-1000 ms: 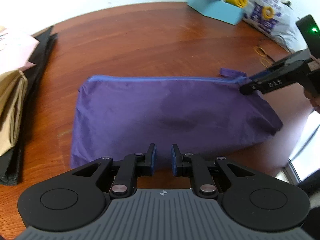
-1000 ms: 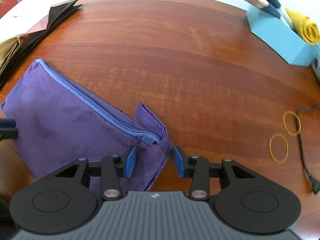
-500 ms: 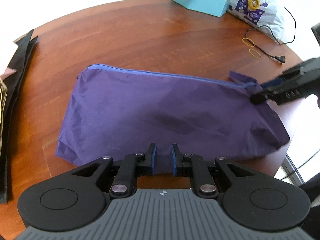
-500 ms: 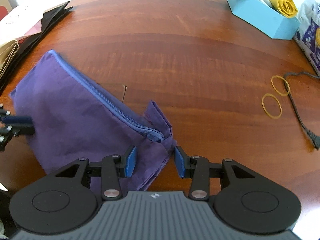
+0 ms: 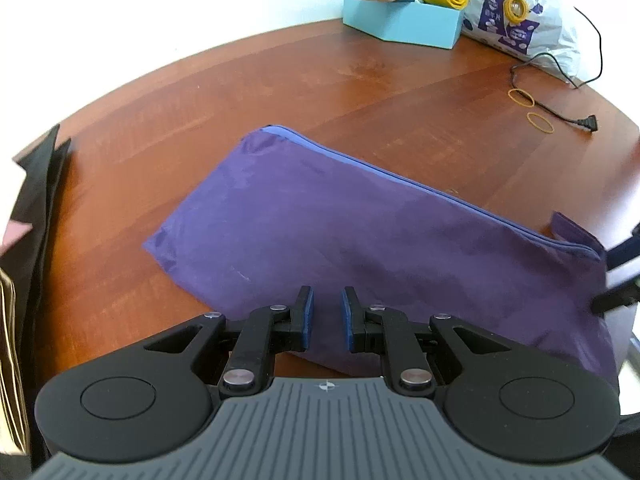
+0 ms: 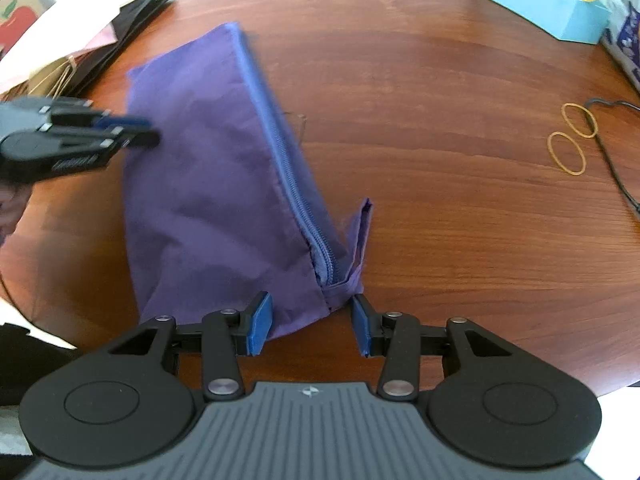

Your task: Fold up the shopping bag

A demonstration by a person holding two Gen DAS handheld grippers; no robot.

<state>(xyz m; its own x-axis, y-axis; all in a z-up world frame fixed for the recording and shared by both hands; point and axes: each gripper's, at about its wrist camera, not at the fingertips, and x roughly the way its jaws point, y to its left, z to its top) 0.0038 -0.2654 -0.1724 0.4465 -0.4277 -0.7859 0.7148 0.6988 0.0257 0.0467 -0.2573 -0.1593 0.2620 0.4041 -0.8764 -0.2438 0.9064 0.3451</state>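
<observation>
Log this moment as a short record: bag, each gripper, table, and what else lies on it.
bag: purple shopping bag, flattened, blue zipper along one long edge, small tab at the zipper end
left gripper: narrow gap, over the bag's near long edge; grip cannot be told
right gripper: open, the bag's zipper-end corner between the pads, not pressed
table: brown wooden top
other items: blue box with rolled cloths, printed plastic bag, two rubber bands, black cable

Blue box (image 5: 404, 24), printed plastic bag (image 5: 520, 20), two rubber bands (image 6: 568, 152), black cable (image 5: 560, 110).
</observation>
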